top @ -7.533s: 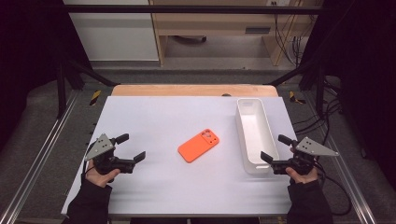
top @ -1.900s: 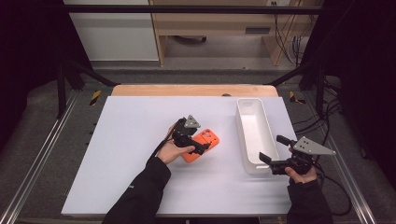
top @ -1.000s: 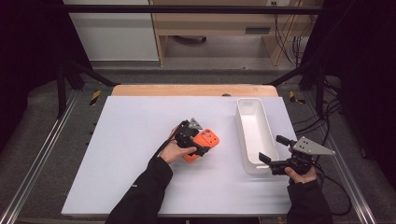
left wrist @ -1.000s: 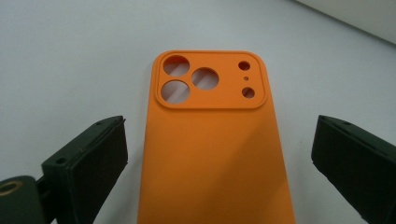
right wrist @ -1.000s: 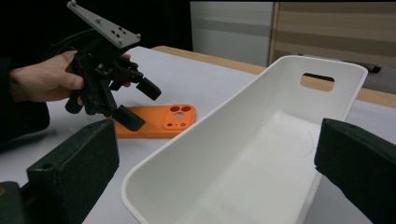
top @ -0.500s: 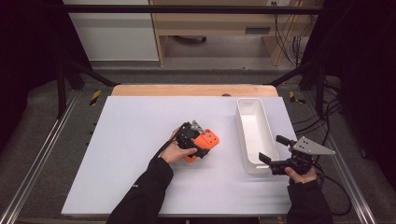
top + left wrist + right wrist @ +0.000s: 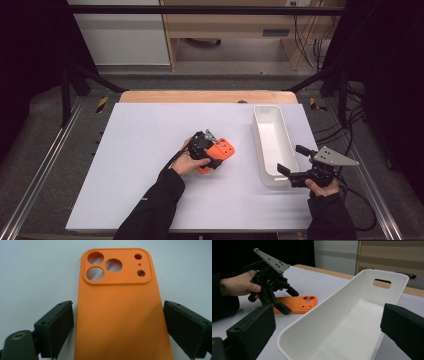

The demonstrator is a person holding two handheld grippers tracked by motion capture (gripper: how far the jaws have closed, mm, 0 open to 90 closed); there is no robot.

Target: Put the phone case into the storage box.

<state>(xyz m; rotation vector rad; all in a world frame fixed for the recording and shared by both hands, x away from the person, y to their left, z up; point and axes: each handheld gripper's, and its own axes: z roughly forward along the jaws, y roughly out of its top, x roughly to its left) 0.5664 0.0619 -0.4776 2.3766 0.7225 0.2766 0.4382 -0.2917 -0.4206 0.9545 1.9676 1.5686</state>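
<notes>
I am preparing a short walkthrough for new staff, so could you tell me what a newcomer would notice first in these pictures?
The bright orange phone case lies flat mid-table on the white table, and the left gripper straddles it; its jaws have just been closing, with small gaps still showing beside the case. To its right stands a long white bin, with the right gripper open at its near end.

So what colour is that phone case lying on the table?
Orange: the smooth phone case with round camera holes, seen best in the left gripper view.

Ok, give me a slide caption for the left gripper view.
Left gripper straddling the orange phone case on the white table, jaws just closing, pads not yet touching.
</notes>
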